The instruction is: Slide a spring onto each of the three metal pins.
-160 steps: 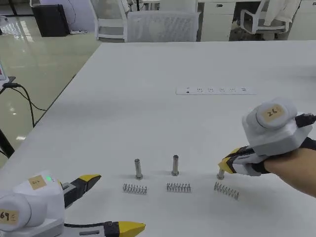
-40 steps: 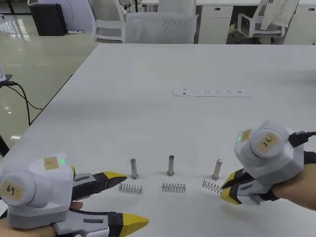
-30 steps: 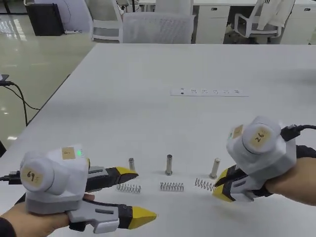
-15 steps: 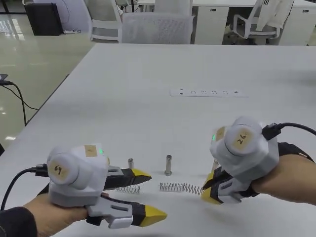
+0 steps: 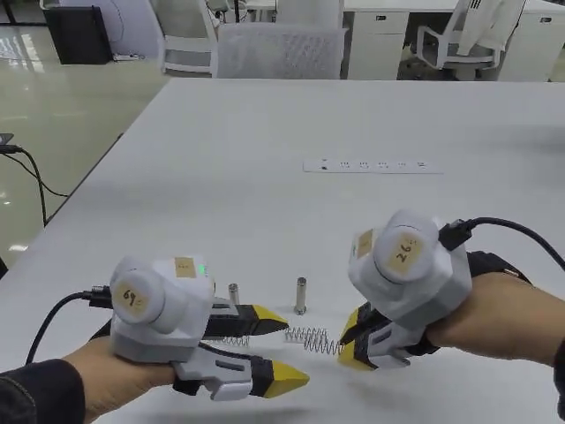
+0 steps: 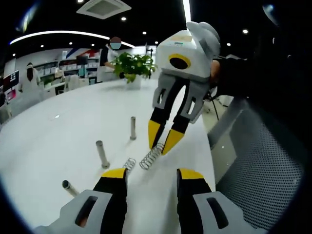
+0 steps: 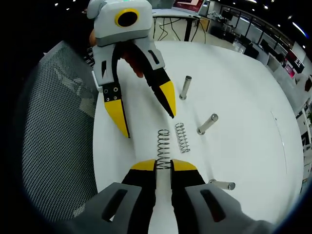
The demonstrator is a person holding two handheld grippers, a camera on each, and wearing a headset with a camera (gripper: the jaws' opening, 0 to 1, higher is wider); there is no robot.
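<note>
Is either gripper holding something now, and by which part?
The right gripper grips a spring by one end, between its jaws; the rest sticks out ahead. The left gripper is open and holds nothing.

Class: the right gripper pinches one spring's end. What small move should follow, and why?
Probably lift the spring off the table and bring its free end over the nearest pin: the right gripper is shut on one end, and no pin wears a spring yet.

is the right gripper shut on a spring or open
Shut: the right gripper pinches the near end of a spring between its yellow tips, with only the coil in the gap.
</note>
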